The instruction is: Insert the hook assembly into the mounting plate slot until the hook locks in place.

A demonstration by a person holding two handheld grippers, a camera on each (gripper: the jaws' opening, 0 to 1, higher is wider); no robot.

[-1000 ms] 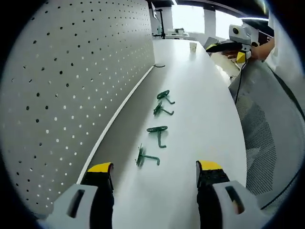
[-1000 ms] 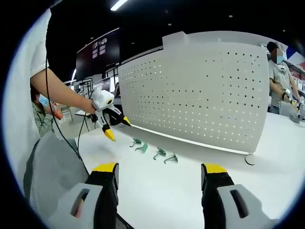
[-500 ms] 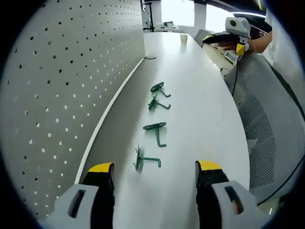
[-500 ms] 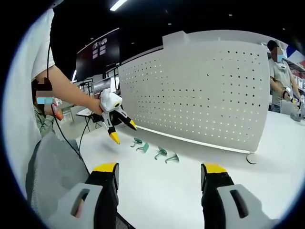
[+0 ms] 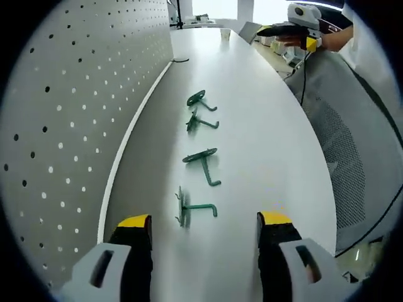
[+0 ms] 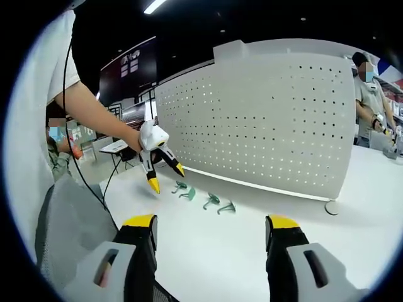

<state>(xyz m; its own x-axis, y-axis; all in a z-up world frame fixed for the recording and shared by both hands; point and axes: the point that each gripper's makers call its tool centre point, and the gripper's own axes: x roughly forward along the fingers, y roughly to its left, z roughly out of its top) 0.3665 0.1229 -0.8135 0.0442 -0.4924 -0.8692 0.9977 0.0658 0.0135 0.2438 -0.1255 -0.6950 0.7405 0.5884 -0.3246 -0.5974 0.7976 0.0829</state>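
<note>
- Left tool [image 5: 204,229]: jaws spread wide, yellow-tipped, nothing between them. It hovers low over the white desk [image 5: 264,145], pointing along the desk's length.
- Nearest hook [image 5: 191,209]: green, lying on the desk just ahead of the left tool, in line with the gap between the jaws and slightly nearer the left jaw. No contact with either jaw.
- Second hook [image 5: 204,163]: further ahead of the tool, apart from the nearest hook.
- Third hook [image 5: 198,123] and fourth hook [image 5: 199,100]: further still, close to each other, completing a rough row running away from the tool.
- Perforated mounting plate [image 5: 56,119]: stands upright along the tool's left side, beside the row of hooks but not touching them.
- Right tool [image 6: 211,233]: jaws likewise spread wide and empty, held well back from the hooks. It also shows far ahead in the left gripper view [image 5: 296,28], held in a hand.
- In the right gripper view the left tool [image 6: 165,177] hangs from a hand just above the desk [image 6: 352,201], beside the end of the hook row [image 6: 204,198]; at this range individual hooks are hard to separate.
- The mounting plate [image 6: 264,119] stands behind the hooks in that view, facing the right tool.
</note>
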